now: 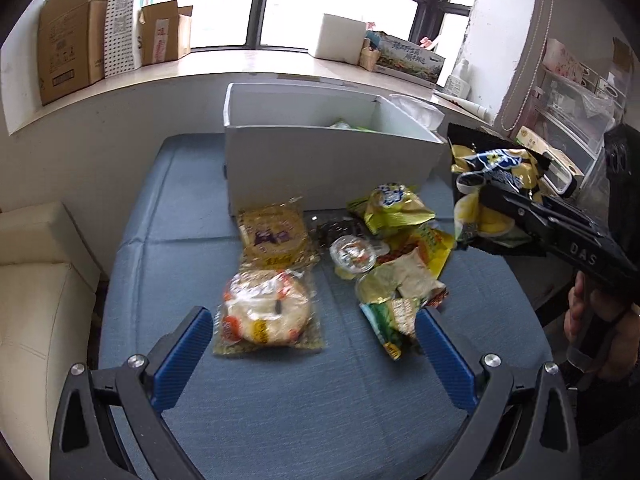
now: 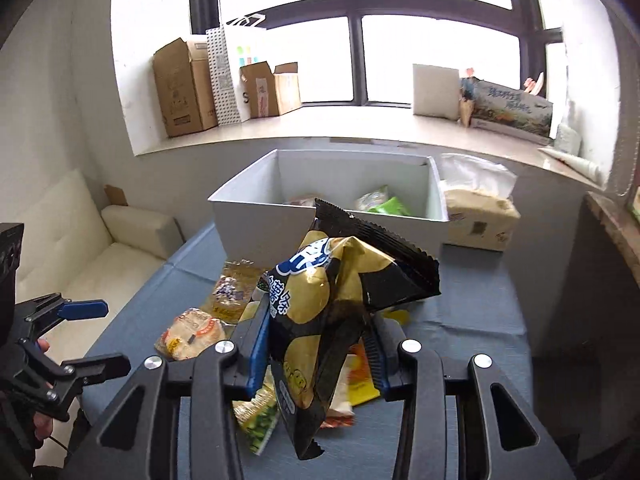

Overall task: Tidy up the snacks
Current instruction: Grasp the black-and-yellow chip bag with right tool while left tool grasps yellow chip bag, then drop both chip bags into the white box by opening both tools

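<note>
My right gripper (image 2: 318,344) is shut on a black and gold chip bag (image 2: 332,300) and holds it above the blue table, short of the white box (image 2: 248,216). The same bag (image 1: 488,184) and right gripper (image 1: 486,196) show at the right of the left wrist view. My left gripper (image 1: 316,334) is open and empty, low over the table, near a round bread pack (image 1: 266,312). Beyond it lie a brown cake pack (image 1: 274,234), a clear jelly cup (image 1: 352,254), a yellow-green chip bag (image 1: 394,204) and several more packets (image 1: 400,280). The box (image 1: 320,160) holds some snacks (image 2: 384,202).
A cream sofa (image 1: 36,300) stands left of the table. Cardboard boxes (image 1: 72,52) and a white box (image 1: 340,38) sit on the window sill. A tissue pack (image 2: 480,216) lies right of the white box. Shelving (image 1: 568,92) is at the far right.
</note>
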`<action>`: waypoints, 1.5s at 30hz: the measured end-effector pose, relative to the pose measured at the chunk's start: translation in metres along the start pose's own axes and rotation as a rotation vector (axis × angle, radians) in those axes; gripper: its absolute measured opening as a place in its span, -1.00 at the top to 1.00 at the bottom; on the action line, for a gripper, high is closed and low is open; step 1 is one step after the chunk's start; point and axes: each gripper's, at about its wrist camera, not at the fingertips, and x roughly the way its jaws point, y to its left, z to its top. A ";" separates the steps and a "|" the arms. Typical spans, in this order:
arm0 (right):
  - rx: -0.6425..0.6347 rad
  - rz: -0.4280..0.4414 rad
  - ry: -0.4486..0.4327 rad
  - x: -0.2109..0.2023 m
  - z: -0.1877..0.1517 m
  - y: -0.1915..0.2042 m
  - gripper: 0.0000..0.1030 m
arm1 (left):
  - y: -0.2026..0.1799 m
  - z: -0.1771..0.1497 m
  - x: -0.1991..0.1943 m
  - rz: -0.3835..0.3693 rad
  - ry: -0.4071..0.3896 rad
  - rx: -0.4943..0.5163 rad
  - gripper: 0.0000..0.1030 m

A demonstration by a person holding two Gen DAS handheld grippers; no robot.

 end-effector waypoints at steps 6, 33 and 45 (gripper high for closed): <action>0.073 -0.109 -0.015 -0.051 -0.015 -0.041 0.14 | -0.056 0.040 0.042 -0.068 0.017 0.077 -1.00; 0.209 -0.116 0.020 -0.068 -0.053 -0.081 0.14 | -0.085 0.078 0.117 -0.082 0.055 0.132 -0.12; 0.164 0.002 -0.024 -0.052 -0.013 -0.053 0.14 | -0.023 0.109 -0.008 -0.026 -0.186 0.074 -0.13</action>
